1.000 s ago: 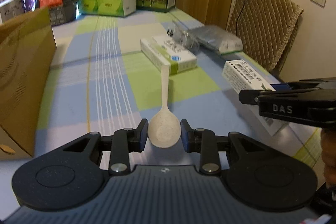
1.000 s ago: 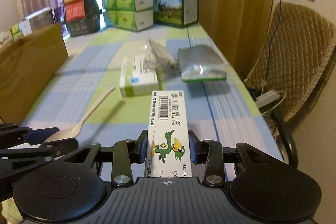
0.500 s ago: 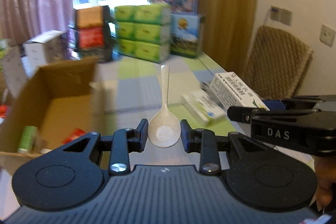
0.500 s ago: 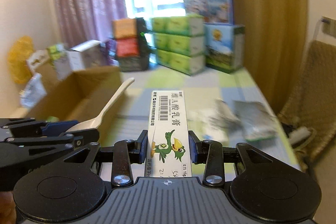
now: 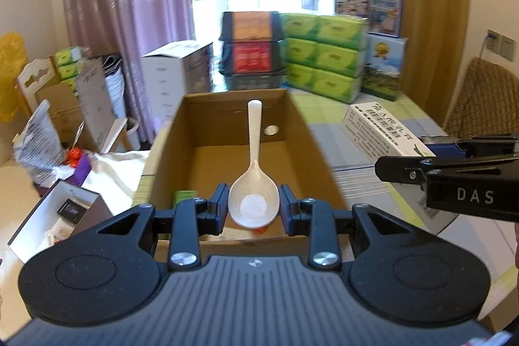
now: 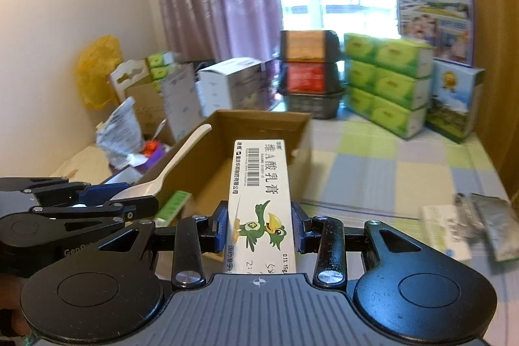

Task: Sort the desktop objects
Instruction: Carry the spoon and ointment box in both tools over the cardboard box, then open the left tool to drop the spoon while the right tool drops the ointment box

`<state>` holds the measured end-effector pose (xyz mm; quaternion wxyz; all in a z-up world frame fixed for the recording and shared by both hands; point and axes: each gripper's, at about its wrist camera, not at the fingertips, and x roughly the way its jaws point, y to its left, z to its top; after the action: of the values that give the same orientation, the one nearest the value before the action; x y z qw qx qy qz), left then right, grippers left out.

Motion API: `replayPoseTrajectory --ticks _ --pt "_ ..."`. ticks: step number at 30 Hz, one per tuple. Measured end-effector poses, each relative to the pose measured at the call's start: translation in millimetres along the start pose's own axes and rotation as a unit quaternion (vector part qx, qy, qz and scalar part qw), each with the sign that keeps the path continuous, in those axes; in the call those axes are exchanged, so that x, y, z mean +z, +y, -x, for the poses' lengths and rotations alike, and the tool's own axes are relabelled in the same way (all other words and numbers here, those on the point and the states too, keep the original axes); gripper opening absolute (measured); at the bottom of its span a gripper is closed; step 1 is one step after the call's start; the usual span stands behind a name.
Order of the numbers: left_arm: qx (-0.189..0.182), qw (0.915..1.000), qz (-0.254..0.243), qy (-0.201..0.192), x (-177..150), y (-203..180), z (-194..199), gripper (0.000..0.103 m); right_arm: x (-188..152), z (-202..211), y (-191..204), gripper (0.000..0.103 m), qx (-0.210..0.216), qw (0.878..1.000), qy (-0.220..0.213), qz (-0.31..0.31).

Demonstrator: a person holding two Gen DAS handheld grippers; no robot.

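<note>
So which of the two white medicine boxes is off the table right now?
The long one with the green bird print, clamped in the right claw near the cardboard box. The other white box lies on the tablecloth.

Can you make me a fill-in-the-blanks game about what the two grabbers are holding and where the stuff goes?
1. The left gripper is shut on a white ____.
2. The right gripper holds a small white box with a green ____ drawn on it.
3. Both things are held over an open cardboard ____.
4. The stacked tissue packs at the far end of the table are ____ in colour.

Missing words: spoon; bird; box; green
</note>
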<state>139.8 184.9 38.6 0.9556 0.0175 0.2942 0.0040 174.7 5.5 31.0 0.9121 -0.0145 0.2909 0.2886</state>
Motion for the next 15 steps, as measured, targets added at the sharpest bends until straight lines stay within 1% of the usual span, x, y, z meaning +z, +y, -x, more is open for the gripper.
replayPoseTrajectory --ticks 3,6,10,15 --pt "0.007 0.9999 0.008 0.006 0.6 22.9 -5.7 0.027 5.2 -19.2 12.5 0.035 0.01 1.0 0.008 0.003" --pt "0.007 0.9998 0.016 0.009 4.7 36.9 -15.0 0.027 10.8 -35.7 20.3 0.035 0.014 1.0 0.011 0.004" --pt "0.002 0.9998 0.018 0.008 11.1 45.9 -25.6 0.027 17.8 -60.7 20.5 0.035 0.014 1.0 0.019 -0.004" --pt "0.0 0.9996 0.023 0.017 13.0 52.6 -46.1 0.027 16.8 -81.3 13.3 0.036 0.016 0.999 0.028 -0.027"
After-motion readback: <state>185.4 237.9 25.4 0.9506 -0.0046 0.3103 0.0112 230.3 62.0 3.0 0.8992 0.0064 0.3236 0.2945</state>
